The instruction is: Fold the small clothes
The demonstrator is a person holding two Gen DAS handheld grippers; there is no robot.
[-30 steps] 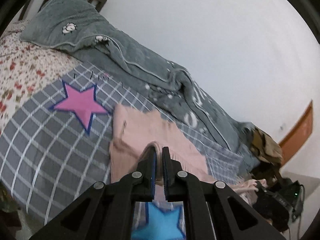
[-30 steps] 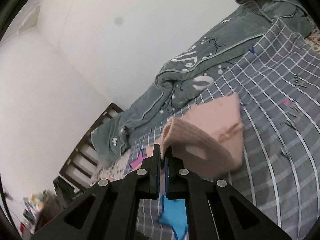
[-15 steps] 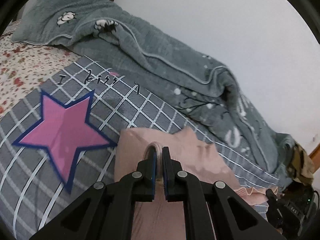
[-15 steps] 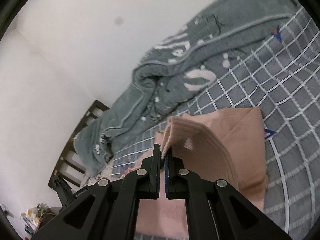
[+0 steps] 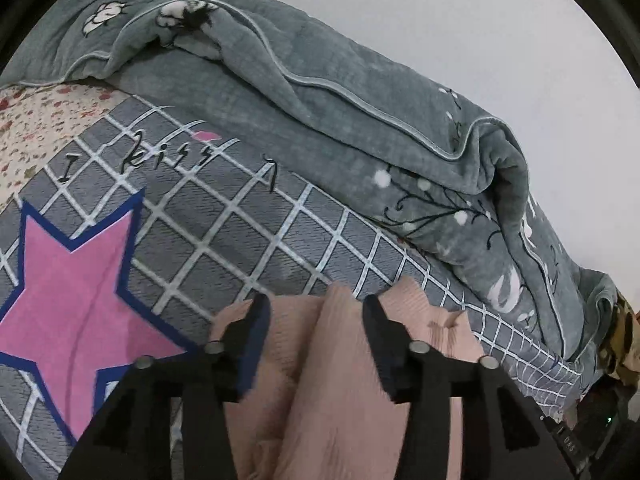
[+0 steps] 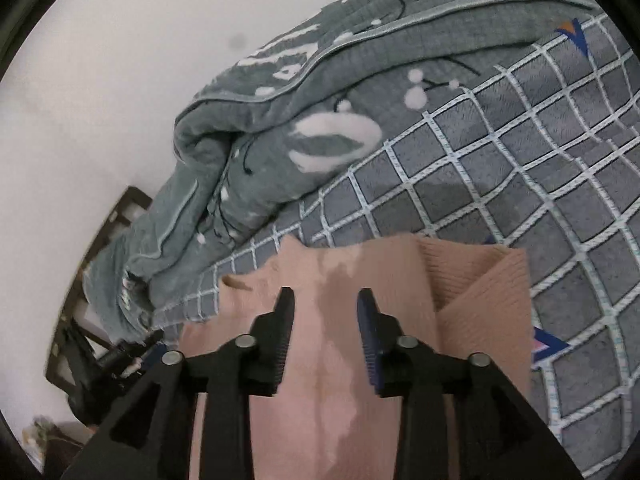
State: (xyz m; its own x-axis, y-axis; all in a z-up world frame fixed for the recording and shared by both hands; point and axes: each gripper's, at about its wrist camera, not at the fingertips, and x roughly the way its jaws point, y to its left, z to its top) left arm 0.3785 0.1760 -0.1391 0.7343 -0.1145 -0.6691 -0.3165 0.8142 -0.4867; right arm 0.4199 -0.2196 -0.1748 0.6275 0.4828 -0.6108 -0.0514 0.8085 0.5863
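A small pink knit garment (image 5: 340, 380) lies on the grey checked blanket (image 5: 248, 216), folded over on itself. My left gripper (image 5: 316, 312) is open, its fingers either side of a raised fold of the pink knit. In the right wrist view the same garment (image 6: 400, 280) lies flat with a folded flap at its right side. My right gripper (image 6: 325, 305) is open just above the pink cloth and holds nothing.
A rumpled grey-green quilt (image 5: 360, 112) runs along the white wall (image 5: 480, 20) beyond the garment; it also shows in the right wrist view (image 6: 280, 120). A pink star (image 5: 68, 292) is printed on the blanket at left. A dark wooden headboard (image 6: 104, 248) stands at left.
Both grippers have opened and let go of the pink garment's edge. The garment has dropped flat onto the blanket, and both grippers have come lower and closer to it.
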